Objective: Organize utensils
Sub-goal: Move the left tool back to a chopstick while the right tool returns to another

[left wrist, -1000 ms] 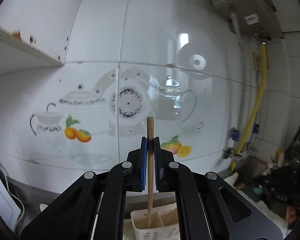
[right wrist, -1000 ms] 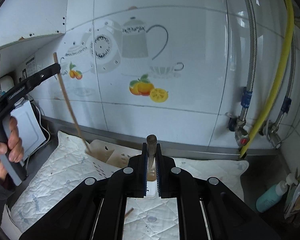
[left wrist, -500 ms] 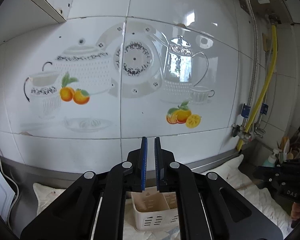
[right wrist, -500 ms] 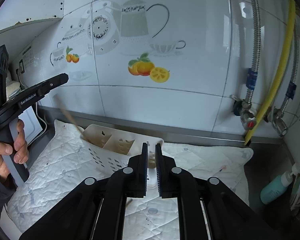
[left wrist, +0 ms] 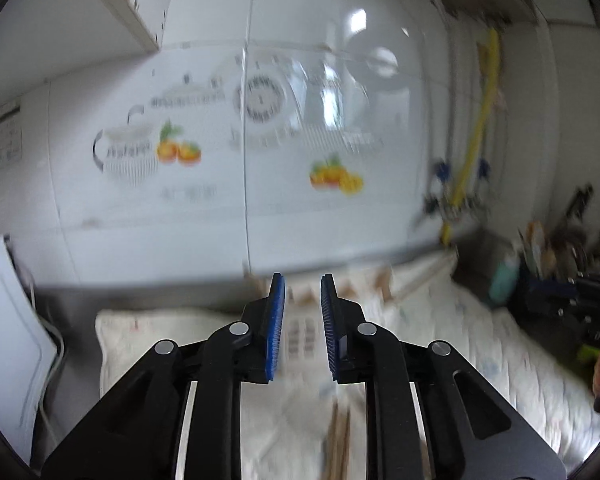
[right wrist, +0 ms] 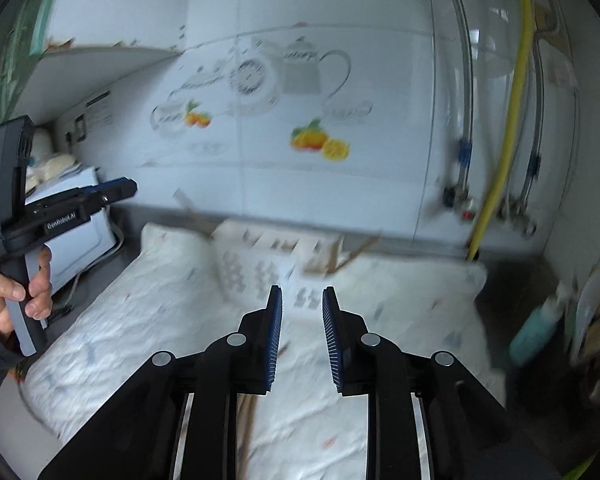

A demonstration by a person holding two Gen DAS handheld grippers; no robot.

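The white slotted utensil caddy (right wrist: 268, 264) stands on the quilted mat (right wrist: 140, 312) near the tiled wall, with brown wooden handles (right wrist: 356, 254) already leaning out of its compartments, so part of the sorting appears done. At least two wooden chopsticks (left wrist: 338, 440) lie loose on the mat below the left gripper (left wrist: 302, 332) and appear still to be collected. Both grippers are empty: the fingers of the left gripper and of the right gripper (right wrist: 302, 340) are opening, with nothing between them. Motion blur hides finer detail.
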